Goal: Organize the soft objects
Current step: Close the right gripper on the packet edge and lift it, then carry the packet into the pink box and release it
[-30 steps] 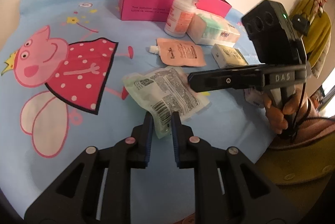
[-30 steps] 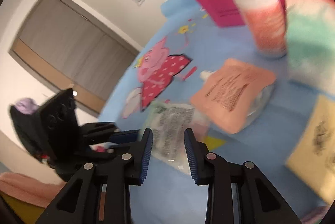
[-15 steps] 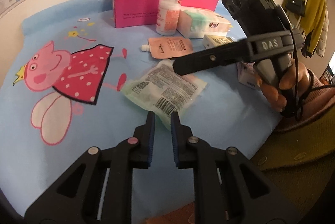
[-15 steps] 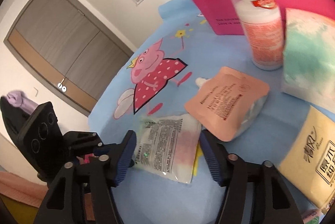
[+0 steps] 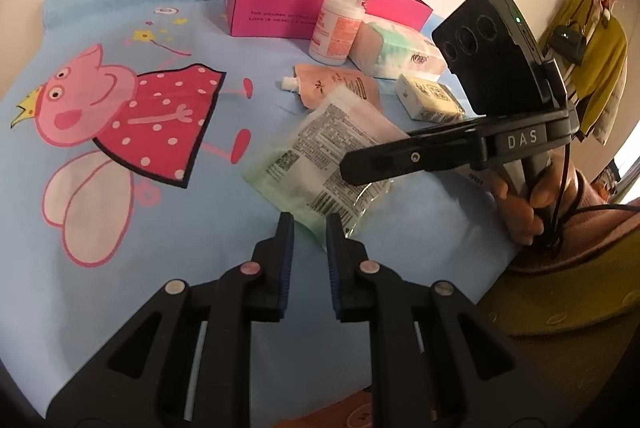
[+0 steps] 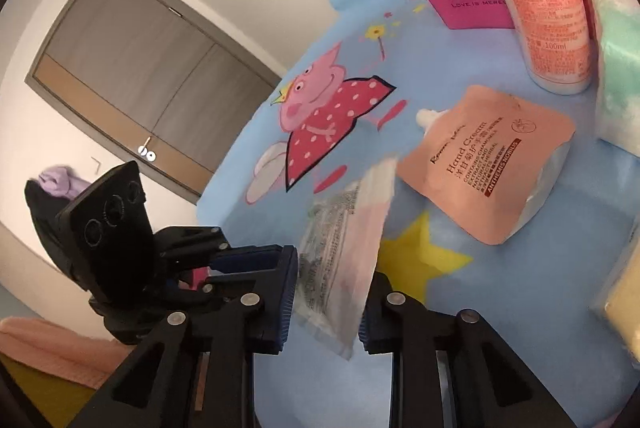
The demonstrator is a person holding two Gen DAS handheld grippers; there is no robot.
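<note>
Left gripper: the fingers are being kept clenched on the near corner of the printed pouch.
Right gripper: the fingers have just been closing and are being pressed on the opposite edge of the printed pouch.
Printed pouch: it is being held between the two grippers, tilted up off the blue cartoon cloth, toward the near edge of the desk.
Hand: the right gripper's handle is being gripped by it at the right edge of the desk.
Peach hand-cream pouch: it is being left flat on the cloth, just behind the printed pouch.
Pump bottle: it is being kept upright in front of the pink box, toward the far edge.
Tissue packs: a green-and-white pack and a yellow pack are lying right of the bottle.
</note>
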